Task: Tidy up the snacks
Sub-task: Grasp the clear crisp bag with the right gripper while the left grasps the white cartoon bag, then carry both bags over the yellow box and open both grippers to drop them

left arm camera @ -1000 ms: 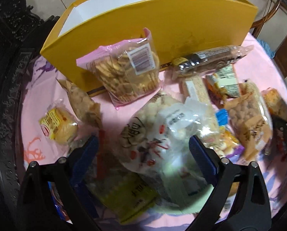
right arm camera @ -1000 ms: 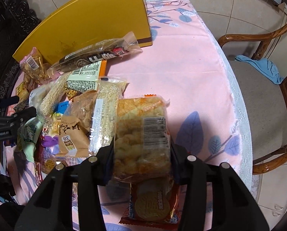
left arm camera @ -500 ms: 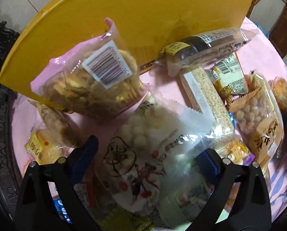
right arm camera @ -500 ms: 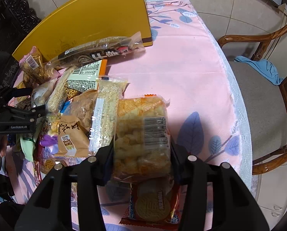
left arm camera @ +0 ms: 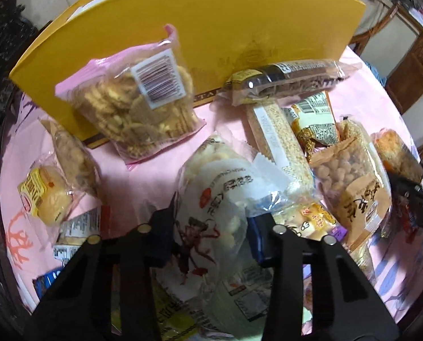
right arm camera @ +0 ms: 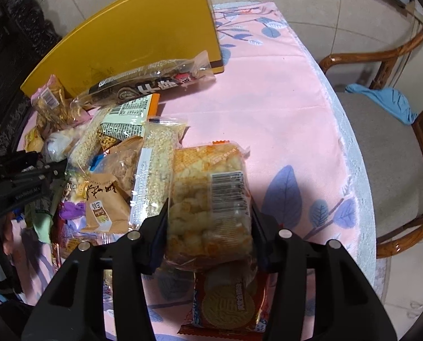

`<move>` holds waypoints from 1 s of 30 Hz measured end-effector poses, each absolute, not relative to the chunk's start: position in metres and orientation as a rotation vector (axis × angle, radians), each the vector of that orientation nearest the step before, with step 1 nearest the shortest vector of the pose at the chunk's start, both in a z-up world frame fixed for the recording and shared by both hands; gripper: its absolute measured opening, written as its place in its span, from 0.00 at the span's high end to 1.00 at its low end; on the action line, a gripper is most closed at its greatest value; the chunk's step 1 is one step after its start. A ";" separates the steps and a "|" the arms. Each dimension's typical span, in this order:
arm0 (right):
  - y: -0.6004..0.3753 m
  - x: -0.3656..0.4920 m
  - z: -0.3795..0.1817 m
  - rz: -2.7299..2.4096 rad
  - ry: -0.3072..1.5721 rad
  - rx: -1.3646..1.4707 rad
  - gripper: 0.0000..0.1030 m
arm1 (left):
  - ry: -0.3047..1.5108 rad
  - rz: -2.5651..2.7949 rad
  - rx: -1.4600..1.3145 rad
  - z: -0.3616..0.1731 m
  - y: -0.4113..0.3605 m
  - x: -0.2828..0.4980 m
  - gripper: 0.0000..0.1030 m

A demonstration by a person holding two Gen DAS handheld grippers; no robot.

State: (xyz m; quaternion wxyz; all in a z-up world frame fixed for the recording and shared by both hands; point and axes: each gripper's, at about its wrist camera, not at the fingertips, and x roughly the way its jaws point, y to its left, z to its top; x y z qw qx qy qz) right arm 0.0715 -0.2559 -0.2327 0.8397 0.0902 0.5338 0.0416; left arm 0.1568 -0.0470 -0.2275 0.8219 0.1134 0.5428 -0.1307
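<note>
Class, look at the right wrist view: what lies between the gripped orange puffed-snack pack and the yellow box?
In the right wrist view, bare pink tablecloth lies between pack and yellow box, with a long dark-labelled packet against the box.

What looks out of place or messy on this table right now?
Nothing is spilled or torn. The snacks lie in a loose heap on the pink cloth; a long dark packet and a cookie bag lean against the yellow box rather than sitting inside.

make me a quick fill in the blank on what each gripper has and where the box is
1. The right gripper is shut on a clear bag of ____ puffs.
2. The left gripper is shut on a ____ bag of round puffs.
3. The cookie bag leans against the ____ box.

Missing: orange; white; yellow
</note>
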 end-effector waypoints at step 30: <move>-0.213 0.060 -0.157 0.254 0.983 0.114 0.54 | 1.068 -0.305 -0.127 -0.146 0.001 0.066 0.66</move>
